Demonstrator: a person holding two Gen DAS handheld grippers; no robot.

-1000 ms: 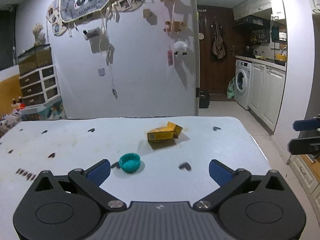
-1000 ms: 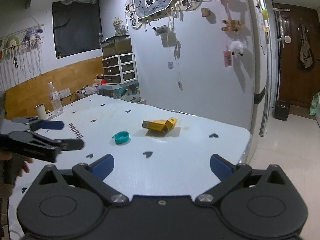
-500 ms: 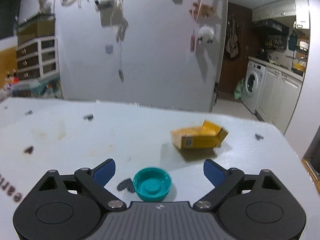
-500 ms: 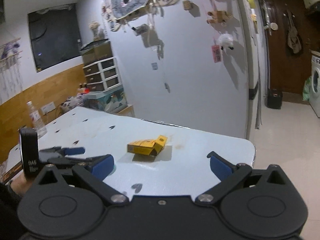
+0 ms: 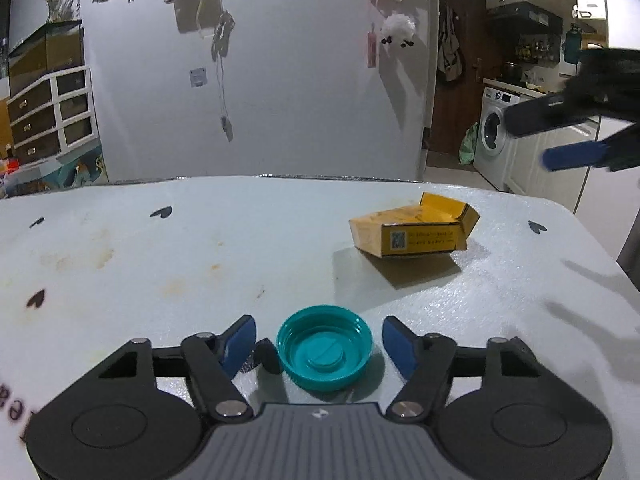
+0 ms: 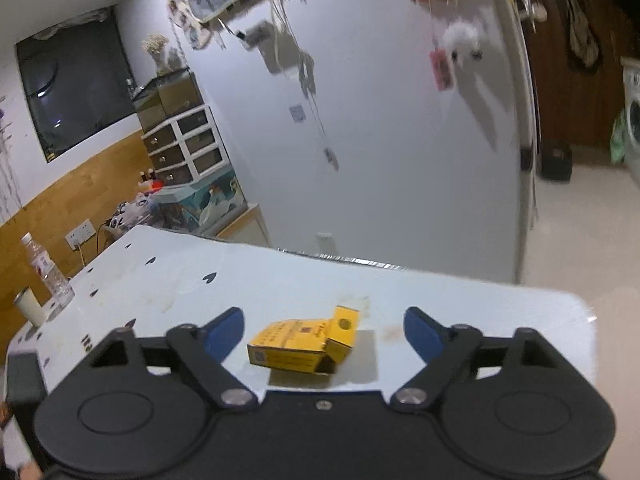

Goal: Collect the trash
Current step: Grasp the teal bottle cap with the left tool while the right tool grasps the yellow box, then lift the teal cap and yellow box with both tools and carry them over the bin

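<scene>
A teal bottle cap (image 5: 325,347) lies open side up on the white table (image 5: 200,248). My left gripper (image 5: 320,346) straddles it with jaws closing; a gap shows on each side of the cap. A crumpled yellow carton (image 5: 414,231) with an open flap lies farther right. In the right wrist view that carton (image 6: 302,344) sits between the blue pads of my right gripper (image 6: 324,334), whose jaws are closing and stand well clear of it. The right gripper (image 5: 576,136) also shows at the left view's right edge.
A clear plastic bottle (image 6: 46,274) and a white cup (image 6: 28,306) stand at the table's far left. The table's right edge (image 6: 576,312) drops to the tiled floor. A white wall with hanging ornaments rises behind the table; a washing machine (image 5: 494,136) stands beyond.
My left gripper came forward and down until the teal cap sat between its pads, and its jaws narrowed. My right gripper swung in over the yellow carton and began narrowing.
</scene>
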